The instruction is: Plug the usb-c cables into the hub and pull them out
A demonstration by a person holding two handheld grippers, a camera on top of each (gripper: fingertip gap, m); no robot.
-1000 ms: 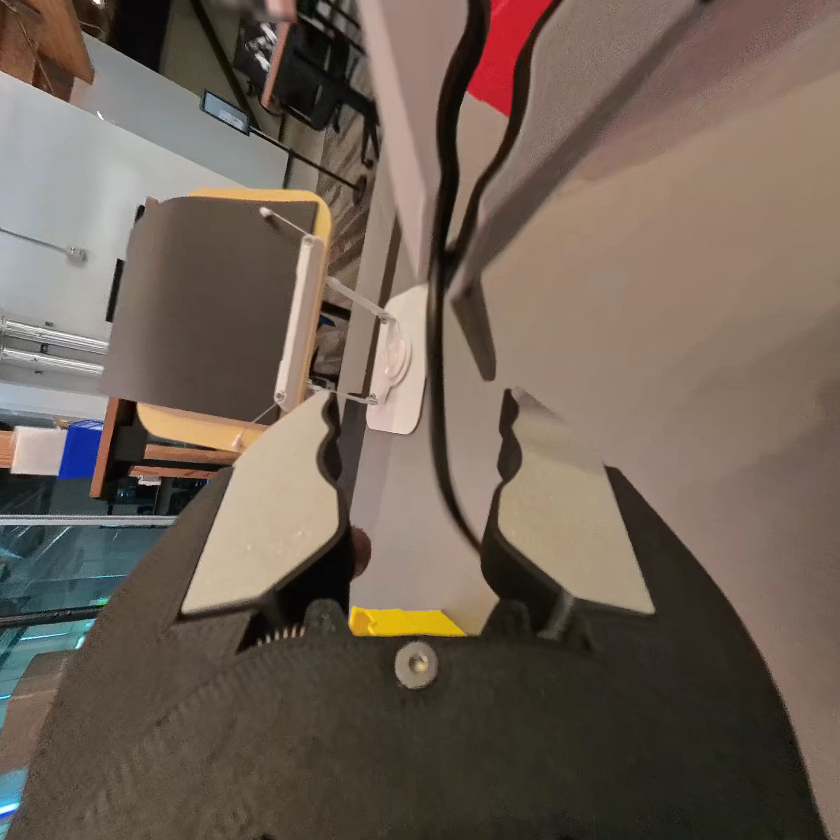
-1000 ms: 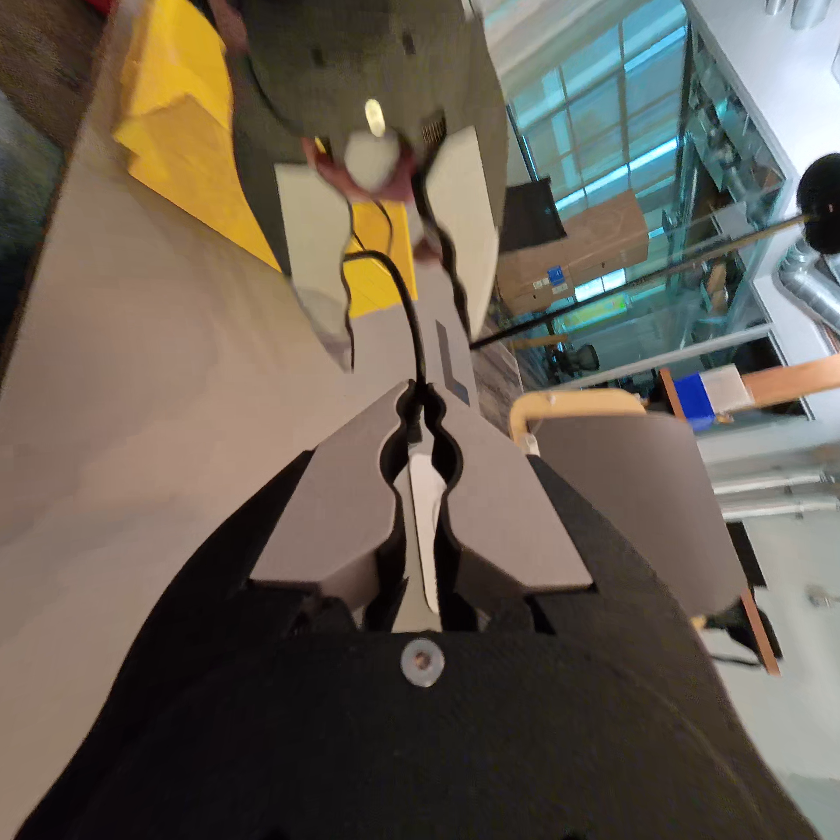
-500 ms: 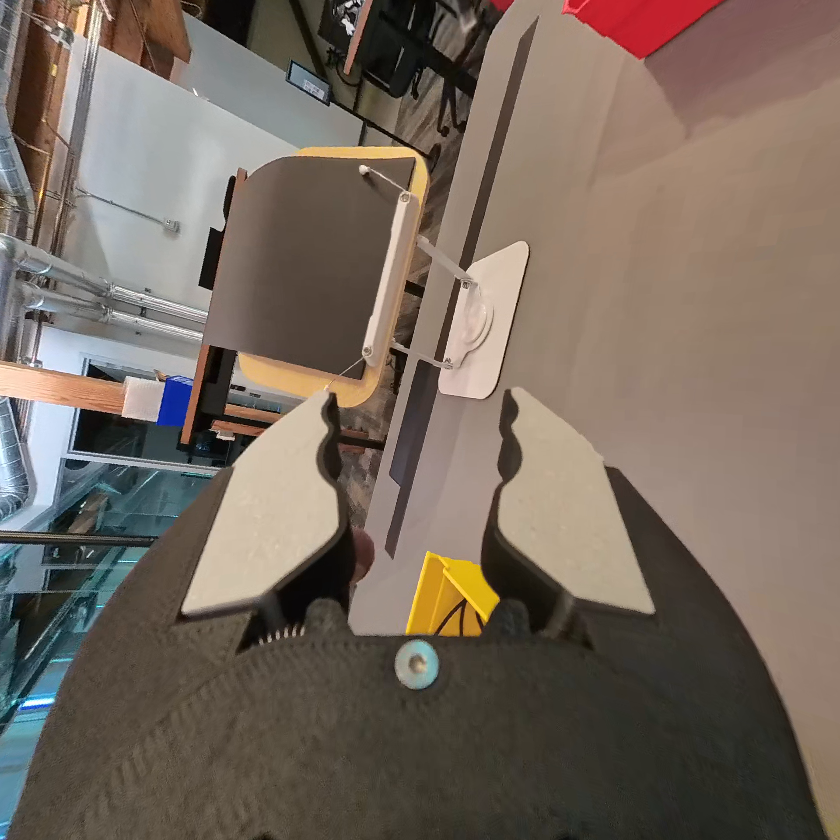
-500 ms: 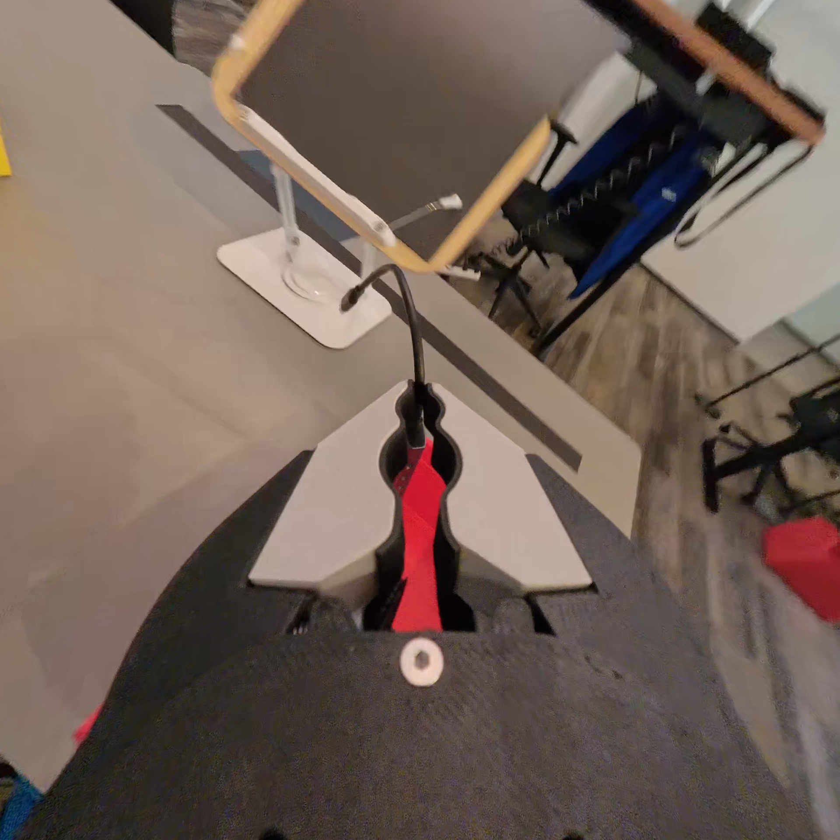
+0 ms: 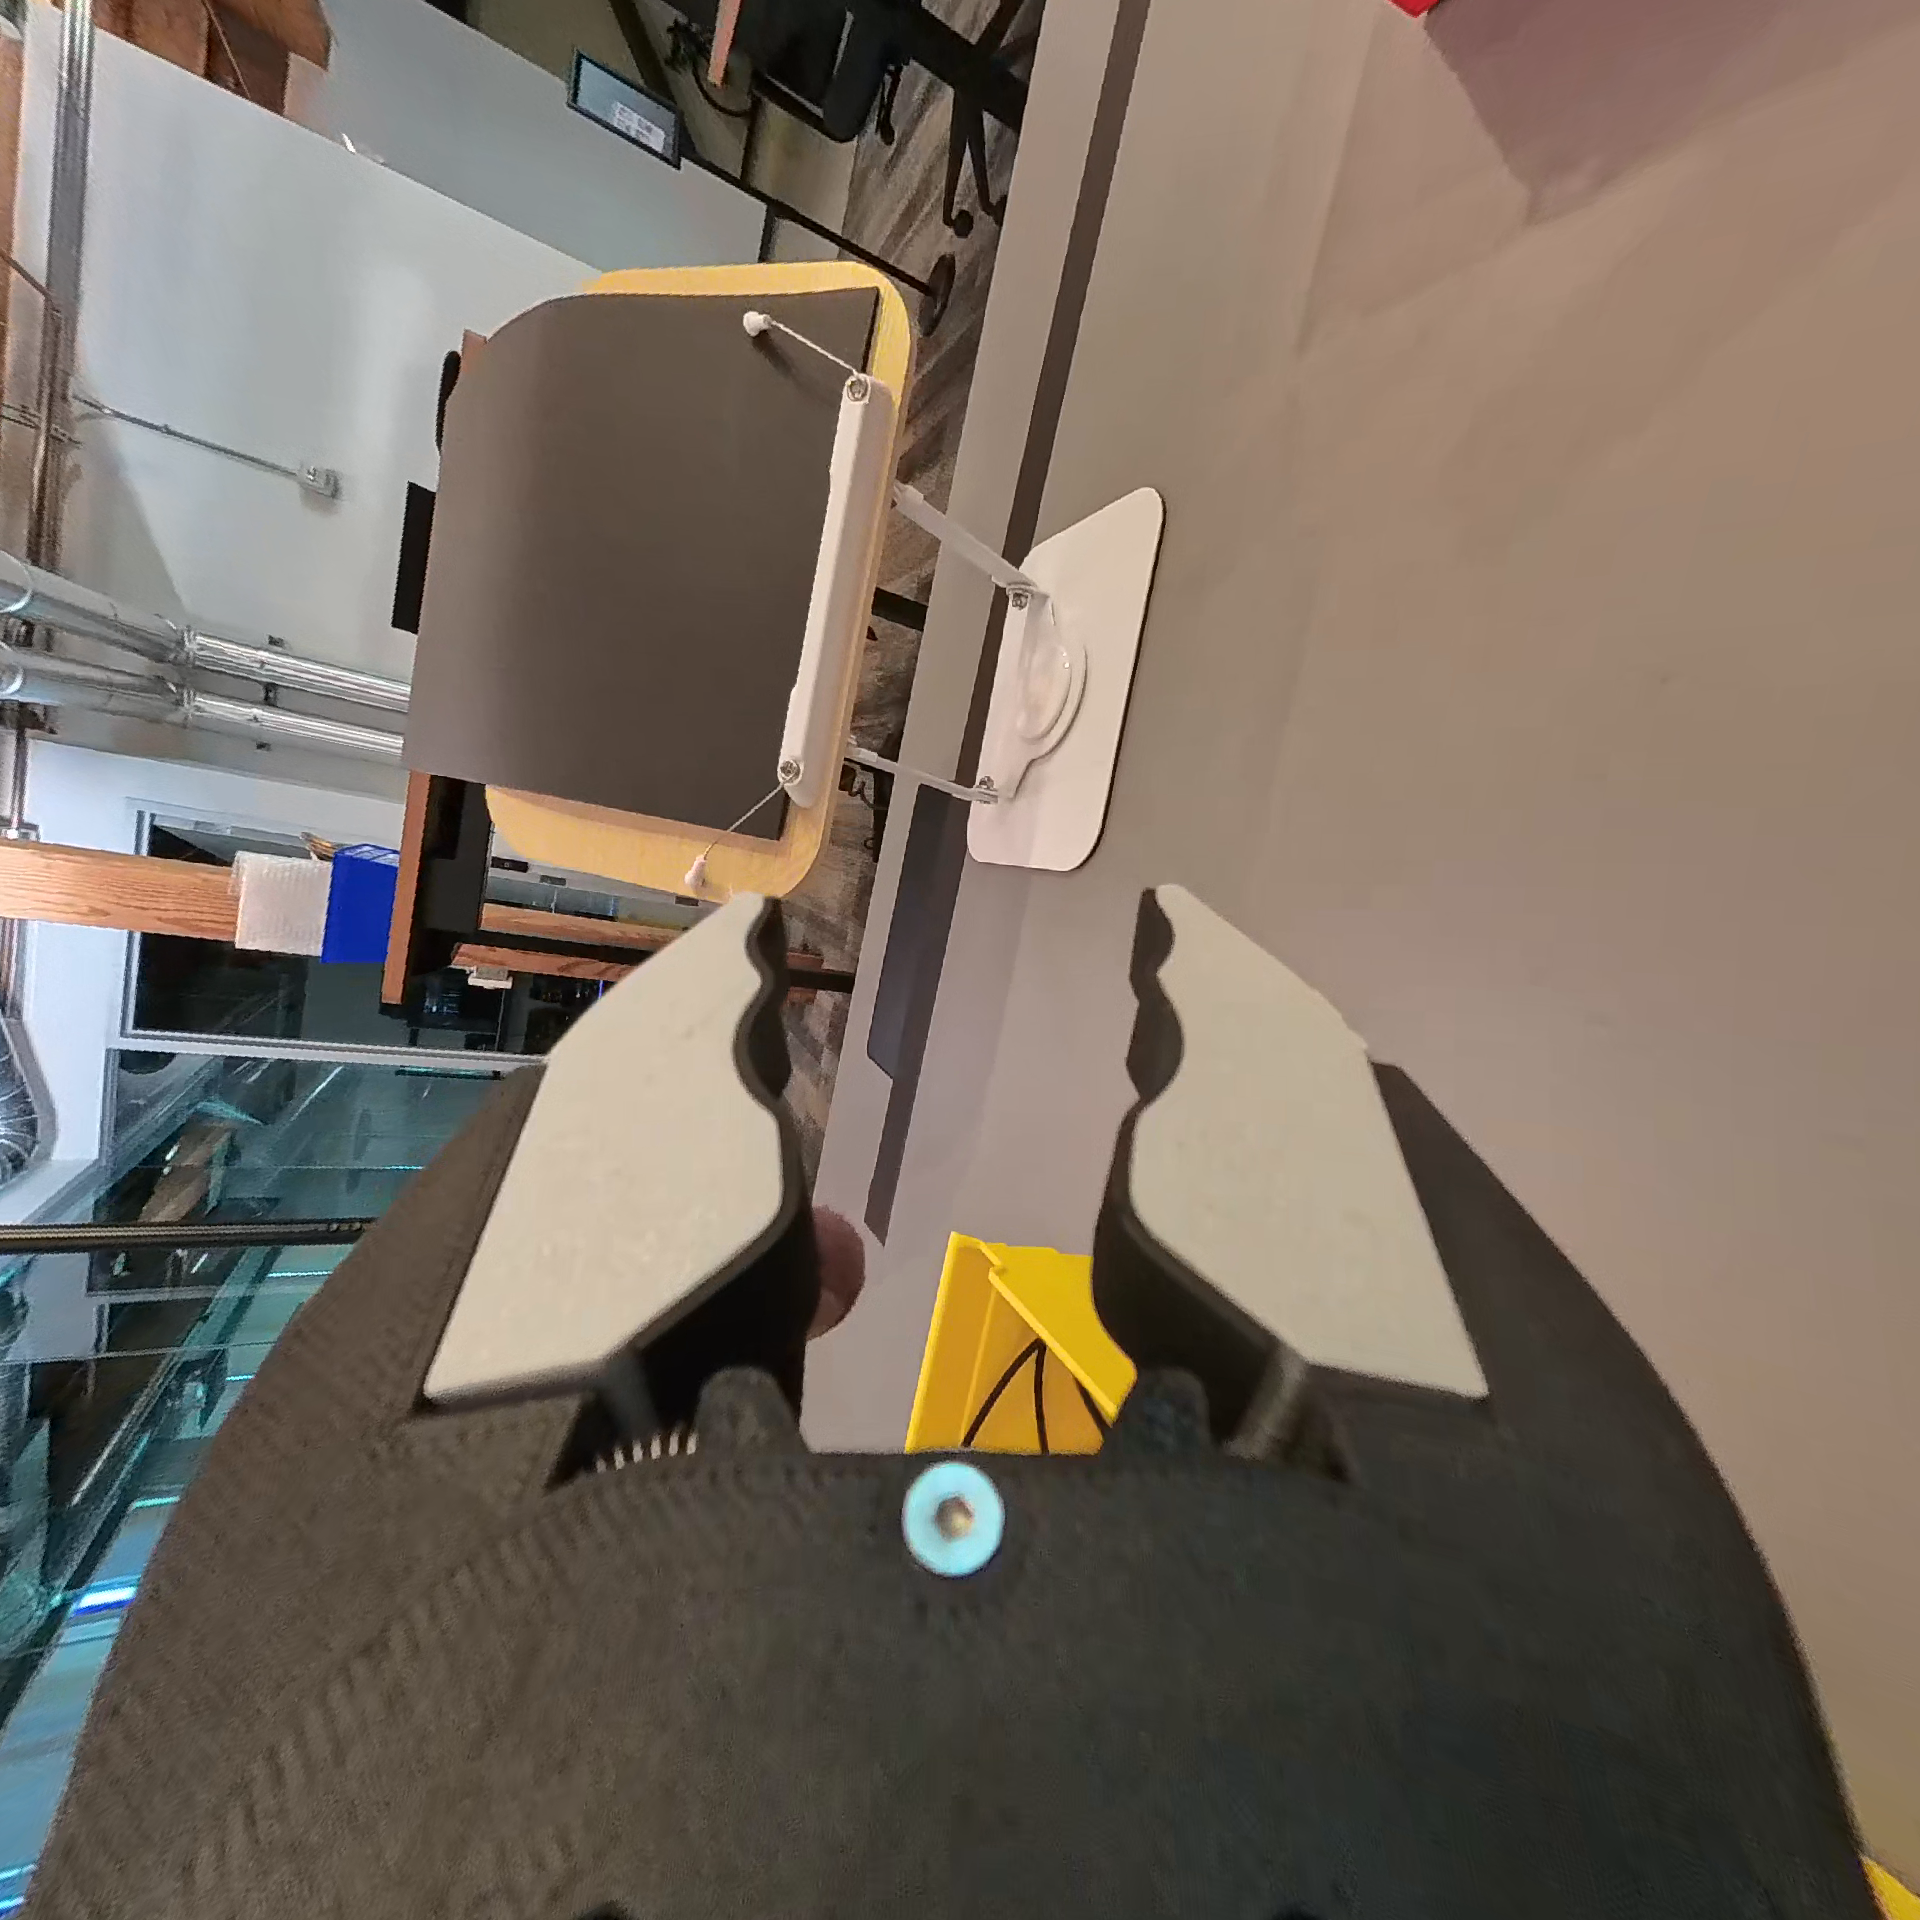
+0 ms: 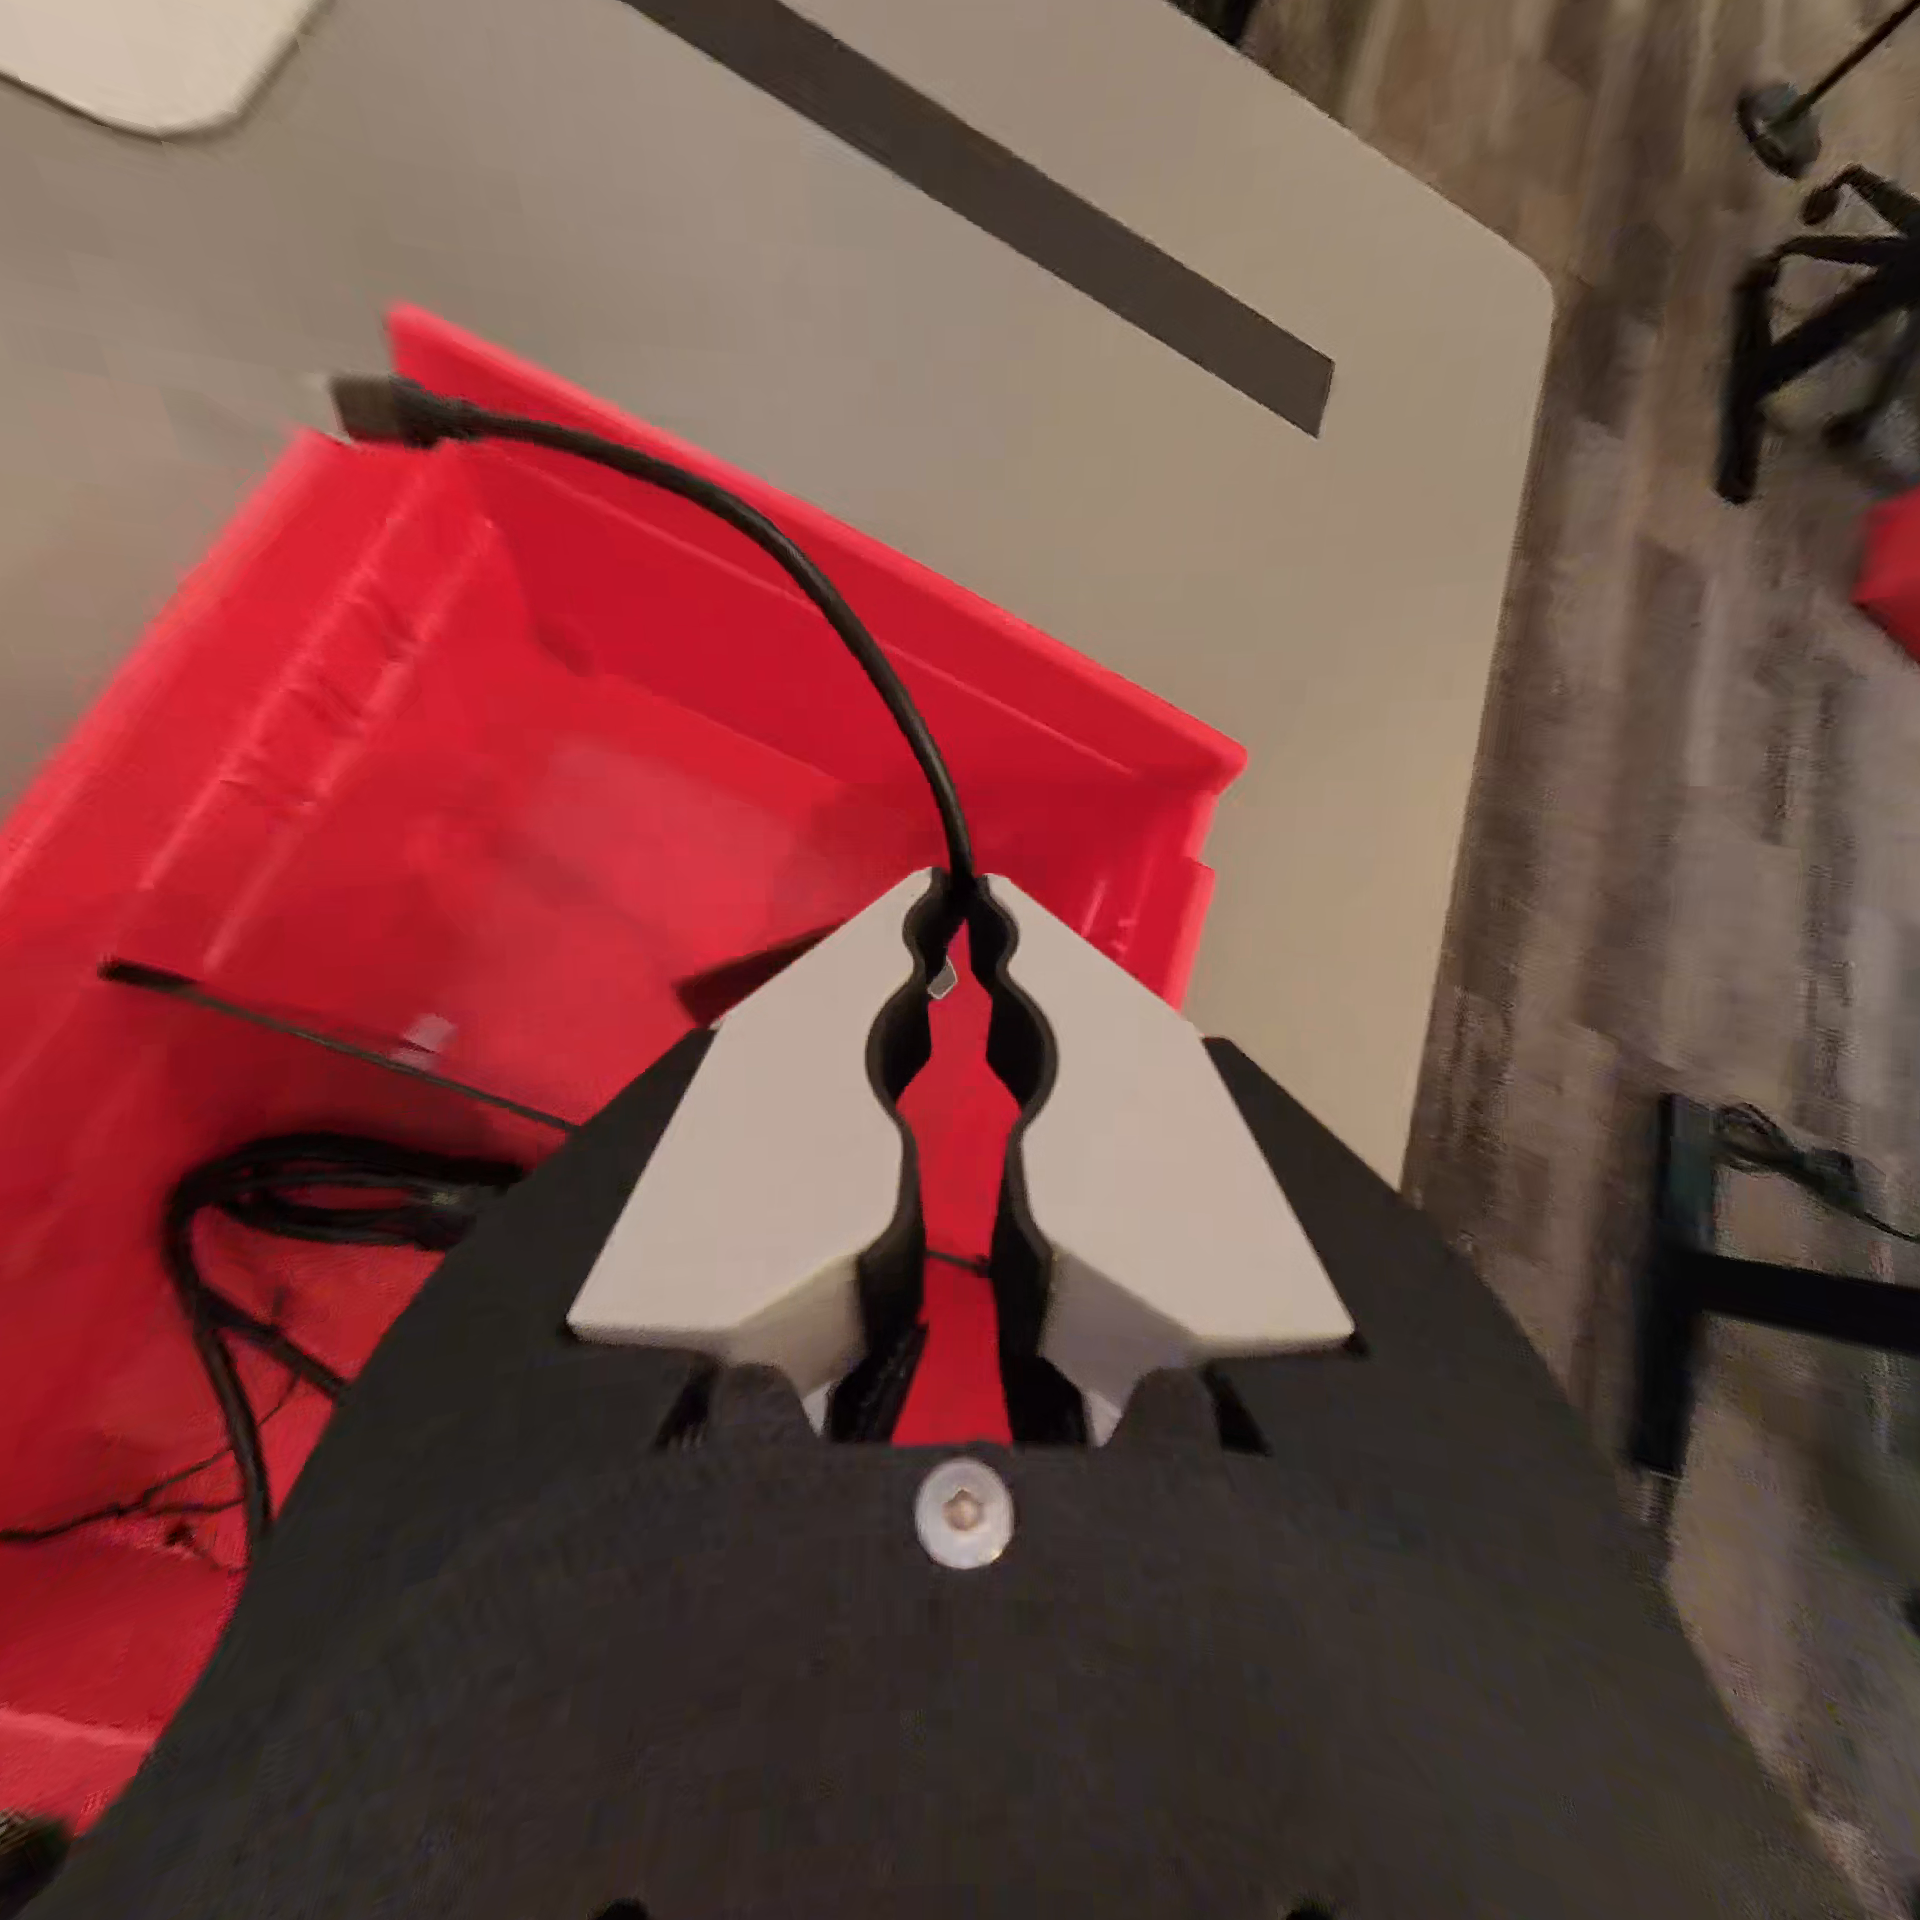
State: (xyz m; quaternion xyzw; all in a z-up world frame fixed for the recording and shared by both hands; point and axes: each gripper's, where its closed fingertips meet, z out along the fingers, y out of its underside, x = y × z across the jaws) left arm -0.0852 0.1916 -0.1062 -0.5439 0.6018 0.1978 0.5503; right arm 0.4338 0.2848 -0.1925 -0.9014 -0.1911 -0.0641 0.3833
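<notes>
My right gripper (image 6: pixel 961 894) is shut on a black usb-c cable (image 6: pixel 831 603) and holds it above a red bin (image 6: pixel 499 790). The cable arcs up and left from the fingertips to its plug end (image 6: pixel 379 407). More black cables (image 6: pixel 281 1236) lie coiled in the bin's lower left. My left gripper (image 5: pixel 951 914) is open and empty above the grey table (image 5: pixel 1558 727). A yellow bin (image 5: pixel 1013 1351) with black cables in it shows between the left fingers near their base. No hub is in view.
A white stand (image 5: pixel 1070 675) holds a wood-edged dark panel (image 5: pixel 623 582) at the table's far edge. The table's rounded corner (image 6: pixel 1507 301) and the wood floor (image 6: pixel 1662 727) lie to the right of the red bin. Chair legs (image 6: pixel 1818 301) stand on the floor. My hands' fingertips stand some 55 cm from each other.
My right gripper has swung with the cable from the stand over to the red bin. The left gripper stays open, and its view has shifted only slightly.
</notes>
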